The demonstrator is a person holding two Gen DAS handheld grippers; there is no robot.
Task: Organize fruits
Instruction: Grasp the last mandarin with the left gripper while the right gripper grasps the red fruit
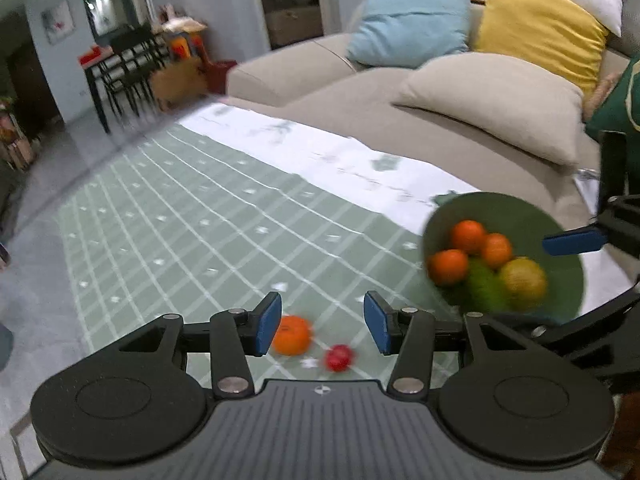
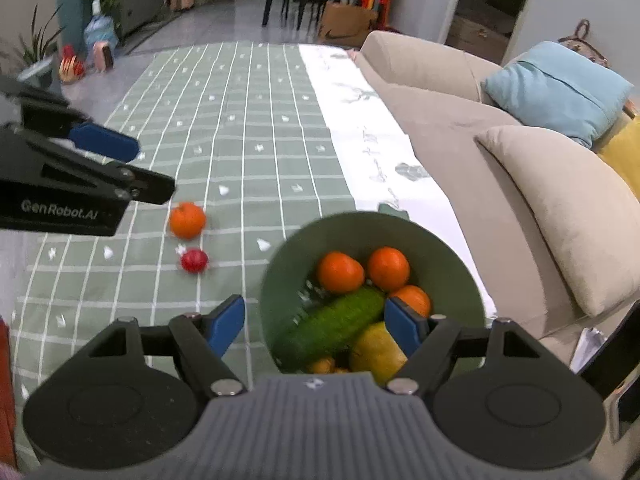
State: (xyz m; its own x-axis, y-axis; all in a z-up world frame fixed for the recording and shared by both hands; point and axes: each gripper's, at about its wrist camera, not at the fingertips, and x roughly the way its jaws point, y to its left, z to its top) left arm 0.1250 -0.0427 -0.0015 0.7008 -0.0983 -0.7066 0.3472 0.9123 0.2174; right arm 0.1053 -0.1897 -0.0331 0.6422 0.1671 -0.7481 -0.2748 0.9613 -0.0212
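Right wrist view shows my green bowl (image 2: 280,272) just ahead of my right gripper (image 2: 316,322), already loaded with three oranges (image 2: 340,272), a long green cucumber (image 2: 332,328) and a yellow-green fruit (image 2: 374,352). My right jaws are spread wide and straddle the bowl's near rim, one blue pad outside it, the other over the fruit inside; they pinch nothing, and I cannot tell whether a pad touches the rim. Left of the bowl, a loose orange (image 2: 187,220) and a small red fruit (image 2: 194,260) lie near each other on the green checked tablecloth (image 2: 240,140).

From the left wrist camera, my left gripper (image 1: 322,324) is also spread open and empty, hanging over the cloth with the loose orange (image 1: 292,335) just beside its left pad and the red fruit (image 1: 339,357) between the fingers, lower down. I cannot tell whether the pad touches the orange. The bowl (image 1: 520,216) sits to the right, blurred. Beyond the table's far edge runs a beige sofa (image 2: 440,80) with blue (image 1: 408,24) and yellow (image 1: 540,28) cushions.
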